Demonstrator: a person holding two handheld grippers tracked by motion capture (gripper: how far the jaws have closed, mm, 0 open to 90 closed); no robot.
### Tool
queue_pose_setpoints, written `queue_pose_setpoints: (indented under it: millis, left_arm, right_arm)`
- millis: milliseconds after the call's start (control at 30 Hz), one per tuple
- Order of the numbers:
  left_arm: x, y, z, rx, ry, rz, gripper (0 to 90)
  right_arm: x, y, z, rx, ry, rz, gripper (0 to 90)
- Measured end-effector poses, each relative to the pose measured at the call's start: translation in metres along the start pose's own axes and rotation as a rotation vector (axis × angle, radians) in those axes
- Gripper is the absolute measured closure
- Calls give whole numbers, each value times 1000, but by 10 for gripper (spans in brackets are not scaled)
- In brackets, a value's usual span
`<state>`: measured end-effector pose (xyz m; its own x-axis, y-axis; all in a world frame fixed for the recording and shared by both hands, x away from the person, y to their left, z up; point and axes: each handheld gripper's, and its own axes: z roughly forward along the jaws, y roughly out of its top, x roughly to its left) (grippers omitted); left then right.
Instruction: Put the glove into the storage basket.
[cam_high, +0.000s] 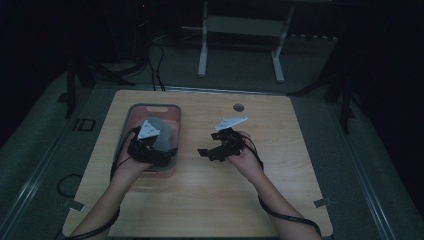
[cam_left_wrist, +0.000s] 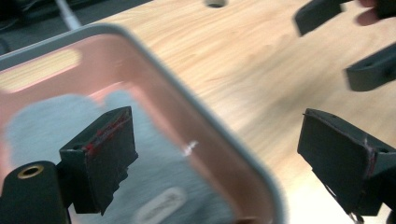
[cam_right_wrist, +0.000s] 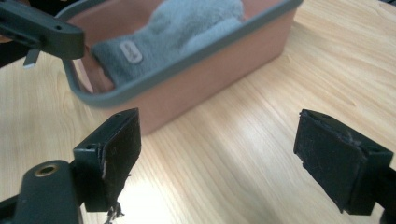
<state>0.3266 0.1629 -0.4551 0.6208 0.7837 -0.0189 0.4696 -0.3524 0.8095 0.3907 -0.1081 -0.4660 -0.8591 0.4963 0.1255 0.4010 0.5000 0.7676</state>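
Note:
A pink bin with a grey rim (cam_high: 131, 112) stands on the left half of the wooden table. A grey cloth item (cam_high: 162, 130) with a small label lies inside it. My left gripper (cam_high: 162, 150) hovers over the bin's near right corner, open and holding nothing. In the left gripper view (cam_left_wrist: 217, 140), one jaw hangs over the grey cloth (cam_left_wrist: 46, 126) and the other over bare table, with the bin rim (cam_left_wrist: 196, 116) running between them. My right gripper (cam_high: 206, 153) is to the right of the bin, open and empty. In the right gripper view (cam_right_wrist: 222, 140), it faces the bin's wall (cam_right_wrist: 210, 84) and the cloth (cam_right_wrist: 187, 23).
A round cable hole (cam_high: 238, 107) sits near the table's far edge. Bare wood (cam_high: 280, 150) stretches to the right of both hands. A white metal frame (cam_high: 202, 60) and cables stand on the dark floor behind the table. Each gripper trails a cable.

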Motion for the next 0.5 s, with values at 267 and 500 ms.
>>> queue_pose_setpoints:
  millis: [267,500]
  left_arm:
    - [-30,2,10,-37,-108,50,120]
    - [-59,-8,25,-1,-220,92,124]
  right_arm:
    - [-6,-29,-18,4,14,-21,148]
    - [-12,-58,-30,2,37,-17,148]
